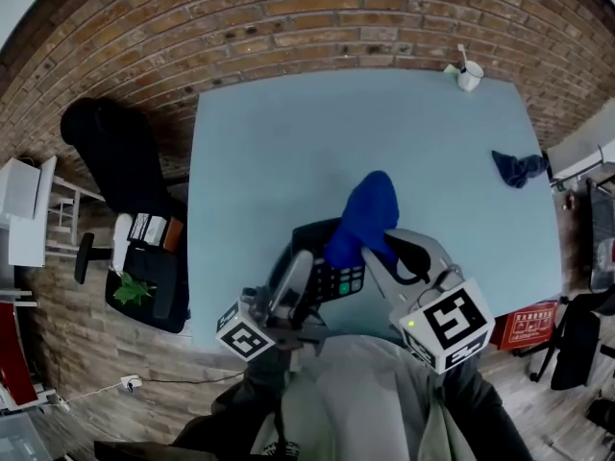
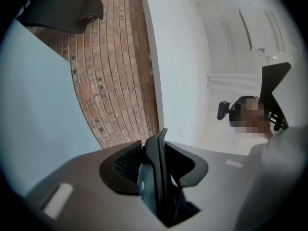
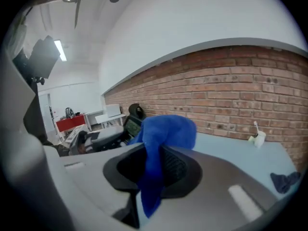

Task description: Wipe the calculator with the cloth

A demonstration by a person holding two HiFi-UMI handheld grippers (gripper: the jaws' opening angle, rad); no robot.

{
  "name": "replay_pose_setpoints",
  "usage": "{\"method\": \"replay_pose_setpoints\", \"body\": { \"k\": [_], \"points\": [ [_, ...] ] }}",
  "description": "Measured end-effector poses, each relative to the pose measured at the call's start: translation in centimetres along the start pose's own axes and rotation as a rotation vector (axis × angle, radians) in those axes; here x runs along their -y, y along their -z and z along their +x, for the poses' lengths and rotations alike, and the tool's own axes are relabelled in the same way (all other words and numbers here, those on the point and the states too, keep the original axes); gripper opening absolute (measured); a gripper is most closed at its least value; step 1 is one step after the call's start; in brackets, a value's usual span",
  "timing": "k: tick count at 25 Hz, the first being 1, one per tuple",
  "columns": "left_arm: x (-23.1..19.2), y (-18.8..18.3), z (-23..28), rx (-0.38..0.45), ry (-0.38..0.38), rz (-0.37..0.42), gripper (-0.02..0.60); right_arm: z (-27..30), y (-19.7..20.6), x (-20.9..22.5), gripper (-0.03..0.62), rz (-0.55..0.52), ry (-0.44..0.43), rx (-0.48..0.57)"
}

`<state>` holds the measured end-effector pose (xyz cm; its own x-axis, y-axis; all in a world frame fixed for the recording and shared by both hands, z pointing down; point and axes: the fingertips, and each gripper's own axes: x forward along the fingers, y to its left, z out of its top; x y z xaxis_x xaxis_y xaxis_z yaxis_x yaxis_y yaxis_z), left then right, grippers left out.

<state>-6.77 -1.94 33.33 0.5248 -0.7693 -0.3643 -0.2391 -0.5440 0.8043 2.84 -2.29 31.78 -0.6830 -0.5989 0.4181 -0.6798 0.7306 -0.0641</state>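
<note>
- Right gripper is at the table's near edge, its jaws clamped on a bright blue cloth.
- One end of the cloth hangs down between the pads. The rest bunches up above them.
- Left gripper is also at the table's near edge, its jaws shut on the calculator. They pinch its thin body edge-on.
- It holds the calculator over the table's near edge, key side up towards the head camera.
- From the head view the cloth covers the calculator's far end. Whether the two touch cannot be told.
- A dark rag lies crumpled near the table's right edge.
- A white cup stands on the table's far right corner.
- A black chair stands off the table's left side.
- A brick wall runs behind the table's far edge.
</note>
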Motion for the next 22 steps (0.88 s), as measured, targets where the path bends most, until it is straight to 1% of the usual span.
{"method": "replay_pose_setpoints", "body": {
  "k": [3, 4, 5, 6, 7, 8, 10, 11, 12, 14, 16, 19, 20, 21, 22],
  "points": [
    [0.2, 0.5, 0.3, -0.014, 0.022, -0.018, 0.129, 0.6, -0.8, -4.1, 0.081, -0.032, -0.108, 0.009],
    [0.3, 0.4, 0.4, -0.010, 0.039, -0.042, 0.129, 0.5, -1.1, -4.1, 0.081, -0.012, -0.115, 0.030],
    [0.3, 0.2, 0.3, -0.004, 0.063, -0.077, 0.130, 0.1, -1.3, -3.2, 0.081, 0.024, -0.108, 0.055],
    [0.4, -0.2, 0.3, 0.006, 0.097, -0.124, 0.132, -0.6, -1.4, -1.7, 0.081, 0.062, -0.105, 0.083],
    [0.6, -0.7, 0.2, 0.025, 0.143, -0.190, 0.133, -1.4, -1.5, -0.1, 0.081, 0.097, -0.113, 0.120],
    [0.8, -1.3, 0.0, 0.056, 0.202, -0.277, 0.132, -2.2, -1.7, 1.3, 0.081, 0.141, -0.129, 0.171],
    [1.4, -2.5, -0.5, 0.122, 0.326, -0.463, 0.127, -3.5, -2.3, 3.3, 0.081, 0.266, -0.176, 0.295],
    [1.8, -2.8, -0.7, 0.141, 0.368, -0.523, 0.127, -3.8, -2.4, 3.8, 0.081, 0.333, -0.219, 0.355],
    [2.2, -2.7, -0.7, 0.146, 0.392, -0.553, 0.127, -3.8, -2.4, 3.8, 0.081, 0.397, -0.279, 0.403],
    [2.6, -2.1, -0.3, 0.142, 0.411, -0.581, 0.127, -3.4, -2.0, 2.7, 0.081, 0.497, -0.424, 0.449],
    [2.6, -1.9, 0.0, 0.165, 0.432, -0.639, 0.129, -2.6, -1.2, 0.3, 0.081, 0.543, -0.572, 0.434],
    [2.2, -2.7, 0.2, 0.250, 0.464, -0.753, 0.129, -2.5, 0.4, -4.1, 0.081, 0.572, -0.791, 0.376],
    [1.9, -3.0, 0.2, 0.274, 0.467, -0.784, 0.126, -2.7, 0.8, -5.3, 0.081, 0.580, -0.840, 0.370],
    [1.7, -3.2, 0.2, 0.291, 0.464, -0.806, 0.121, -2.9, 1.1, -6.1, 0.080, 0.587, -0.864, 0.374],
    [1.5, -3.4, 0.2, 0.303, 0.453, -0.817, 0.121, -3.1, 1.3, -6.5, 0.080, 0.588, -0.866, 0.377]
  ]
}}
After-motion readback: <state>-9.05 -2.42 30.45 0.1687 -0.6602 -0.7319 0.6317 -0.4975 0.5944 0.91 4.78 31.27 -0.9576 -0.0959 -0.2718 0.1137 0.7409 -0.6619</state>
